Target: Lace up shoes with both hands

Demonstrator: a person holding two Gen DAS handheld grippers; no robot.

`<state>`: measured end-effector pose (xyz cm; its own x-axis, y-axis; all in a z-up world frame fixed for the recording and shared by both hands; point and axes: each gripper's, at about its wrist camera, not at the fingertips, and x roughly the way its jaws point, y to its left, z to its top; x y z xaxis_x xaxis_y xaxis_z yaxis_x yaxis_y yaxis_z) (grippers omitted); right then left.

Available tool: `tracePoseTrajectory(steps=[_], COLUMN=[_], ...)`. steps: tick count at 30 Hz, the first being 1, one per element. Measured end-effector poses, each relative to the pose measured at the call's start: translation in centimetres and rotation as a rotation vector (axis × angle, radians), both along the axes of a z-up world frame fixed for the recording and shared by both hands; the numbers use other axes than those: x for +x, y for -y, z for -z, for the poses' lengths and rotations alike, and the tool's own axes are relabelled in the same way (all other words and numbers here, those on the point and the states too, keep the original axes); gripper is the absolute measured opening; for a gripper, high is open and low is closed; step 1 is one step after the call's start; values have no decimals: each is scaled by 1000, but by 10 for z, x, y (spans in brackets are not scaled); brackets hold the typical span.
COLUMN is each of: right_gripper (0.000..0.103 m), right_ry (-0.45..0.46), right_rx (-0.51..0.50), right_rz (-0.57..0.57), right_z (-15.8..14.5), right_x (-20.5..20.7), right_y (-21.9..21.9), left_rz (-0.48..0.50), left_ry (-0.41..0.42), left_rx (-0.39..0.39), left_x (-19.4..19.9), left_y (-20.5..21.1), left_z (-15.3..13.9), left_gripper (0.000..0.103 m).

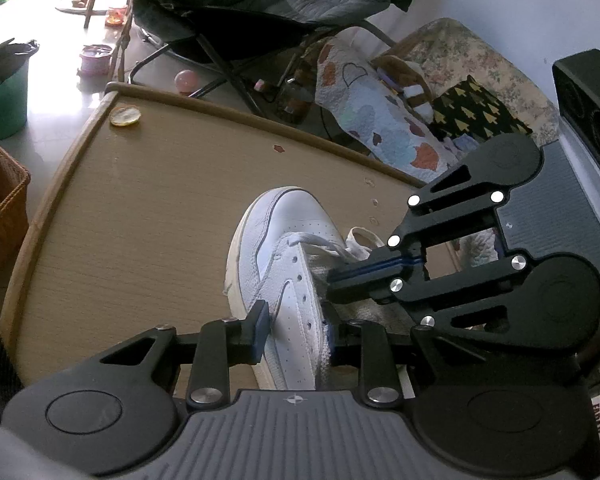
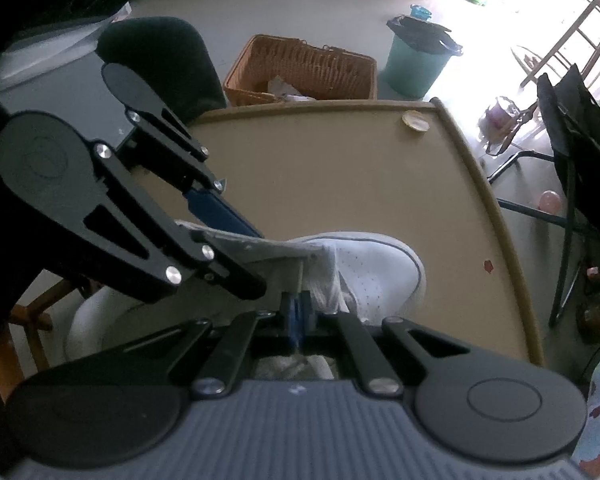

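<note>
While left gripper (image 1: 296,326) clamps eyelet flap of white sneaker (image 1: 284,236), right gripper (image 2: 298,320) pinches white lace (image 1: 332,246); beige table (image 1: 140,208) beneath.

Shoe (image 1: 284,264) heel behind hand-held gripper (image 1: 296,336)

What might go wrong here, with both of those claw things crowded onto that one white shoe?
The left gripper clamps only the shoe's eyelet flap, so a hard pull might drag or tip the shoe on the table. The right gripper is pinched shut on the lace; if the pinch is shallow, the lace could slip out. The two grippers sit very close together and could bump each other.
</note>
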<state>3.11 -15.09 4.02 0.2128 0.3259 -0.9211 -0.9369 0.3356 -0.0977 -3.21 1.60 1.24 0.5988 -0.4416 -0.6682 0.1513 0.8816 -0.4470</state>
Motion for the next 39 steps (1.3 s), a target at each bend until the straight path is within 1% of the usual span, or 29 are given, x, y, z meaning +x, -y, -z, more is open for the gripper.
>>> tracePoseTrajectory(steps=[3, 7, 10, 14, 23, 33, 35, 36, 37, 39], right_gripper=[2, 2, 2, 2, 2, 2, 2, 2, 2, 2], right_ry=[4, -3, -1, 1, 0, 38, 45, 49, 53, 54], right_rx=[11, 9, 6, 12, 10, -13, -18, -21, -23, -21], right_rz=[12, 8, 5, 12, -9, -43, -50, -54, -57, -61], right_z=[0, 1, 2, 0, -2, -1, -1, -1, -1, -1], right_x=[0, 0, 1, 3, 0, -5, -6, -6, -7, -7], right_y=[1, 0, -2, -3, -6, -6, -6, -6, -6, -5], left_rz=[-3, -28, -34, -34, -30, -23, -36, -54, -75, -141], left_ry=[-4, -22, -28, -29, -27, -22, -33, -47, -63, -113], left_rx=[-15, -74, -90, -93, -91, -82, -116, -155, -200, -319], left_x=[1, 2, 2, 2, 3, 4, 4, 4, 4, 3], left_y=[-3, -10, -11, -9, -7, -6, -12, -16, -22, -34], left_z=[1, 4, 6, 8, 10, 9, 11, 13, 16, 26], left_gripper=[29, 29, 29, 29, 29, 29, 29, 29, 29, 29])
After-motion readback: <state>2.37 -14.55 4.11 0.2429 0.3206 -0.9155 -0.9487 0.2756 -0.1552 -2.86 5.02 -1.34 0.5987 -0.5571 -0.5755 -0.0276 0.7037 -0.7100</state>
